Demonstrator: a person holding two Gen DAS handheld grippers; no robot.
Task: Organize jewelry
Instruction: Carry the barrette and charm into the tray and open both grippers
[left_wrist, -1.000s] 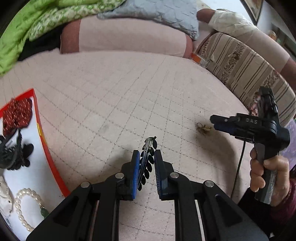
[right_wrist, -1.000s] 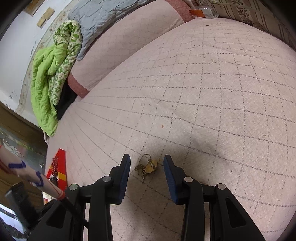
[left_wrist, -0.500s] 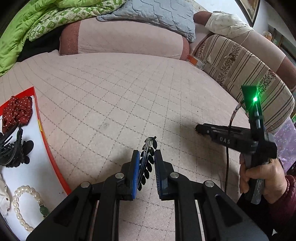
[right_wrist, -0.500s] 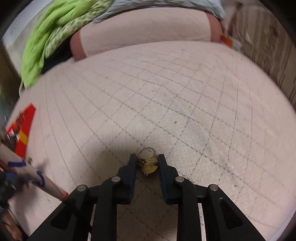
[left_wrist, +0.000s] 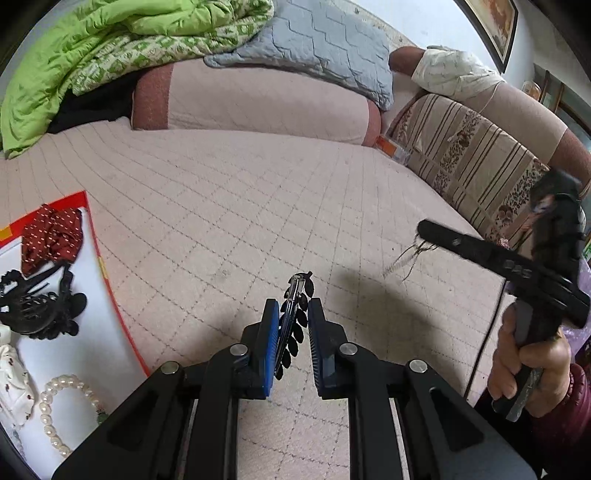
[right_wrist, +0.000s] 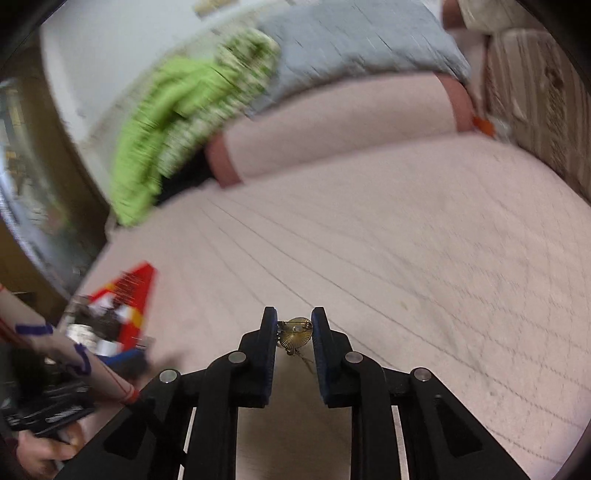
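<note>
2 tongs (left_wrist: 291, 328), 1 tray (left_wrist: 107, 280), 1 pearl bracelet (left_wrist: 59, 413).

Black claw (left_wrist: 291, 325) – blue pads, maroon sleeve (left_wrist: 561, 417)

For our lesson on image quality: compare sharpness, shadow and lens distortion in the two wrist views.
Left wrist view: sharp, with a soft shadow on the quilted bed cover ahead of the left tool; fisheye bends the quilting lines. Right wrist view: background smeared by motion blur, while the right tool and gold brooch stay crisp.
</note>
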